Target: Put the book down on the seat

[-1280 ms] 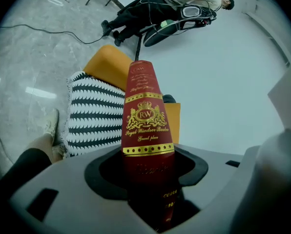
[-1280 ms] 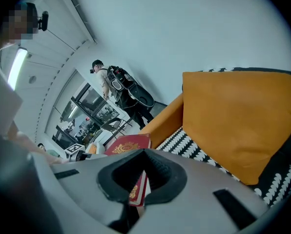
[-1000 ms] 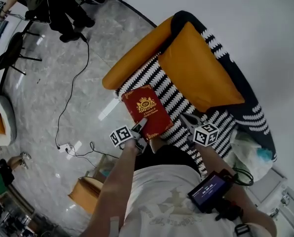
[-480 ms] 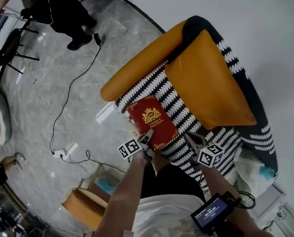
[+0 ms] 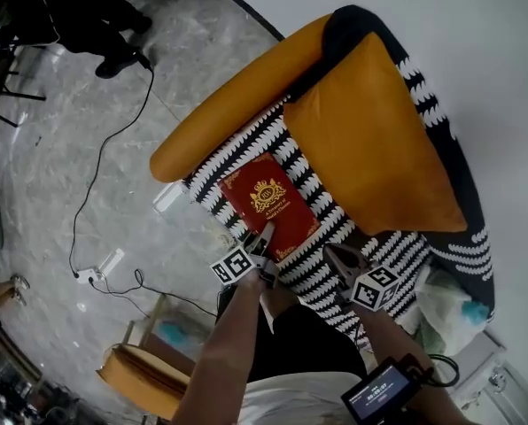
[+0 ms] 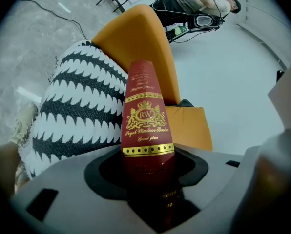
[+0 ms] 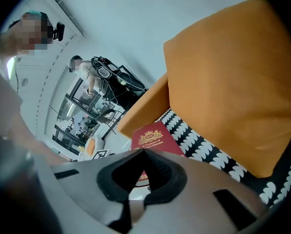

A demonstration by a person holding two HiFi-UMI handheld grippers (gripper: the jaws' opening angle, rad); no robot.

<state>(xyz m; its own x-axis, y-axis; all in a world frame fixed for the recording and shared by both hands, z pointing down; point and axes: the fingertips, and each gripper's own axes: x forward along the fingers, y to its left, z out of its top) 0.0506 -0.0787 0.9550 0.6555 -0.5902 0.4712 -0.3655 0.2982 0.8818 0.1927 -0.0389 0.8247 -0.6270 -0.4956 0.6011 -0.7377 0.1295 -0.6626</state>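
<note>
Head view: book (image 5: 268, 204) over front part of striped seat (image 5: 322, 180), near end close to seat's front edge. My left tongs (image 5: 262, 240) on that end. Right tongs (image 5: 339, 259) just beside, off book.

Left gripper view: jaws pinching book's near edge. Contact with seat unclear.

Right gripper view: jaws pressed together, empty.

Risk: release this near front edge, on soft cover, and book may tip or slide off.

Book (image 5: 268, 204) now lower, nr seat (image 5: 328, 204)
</note>
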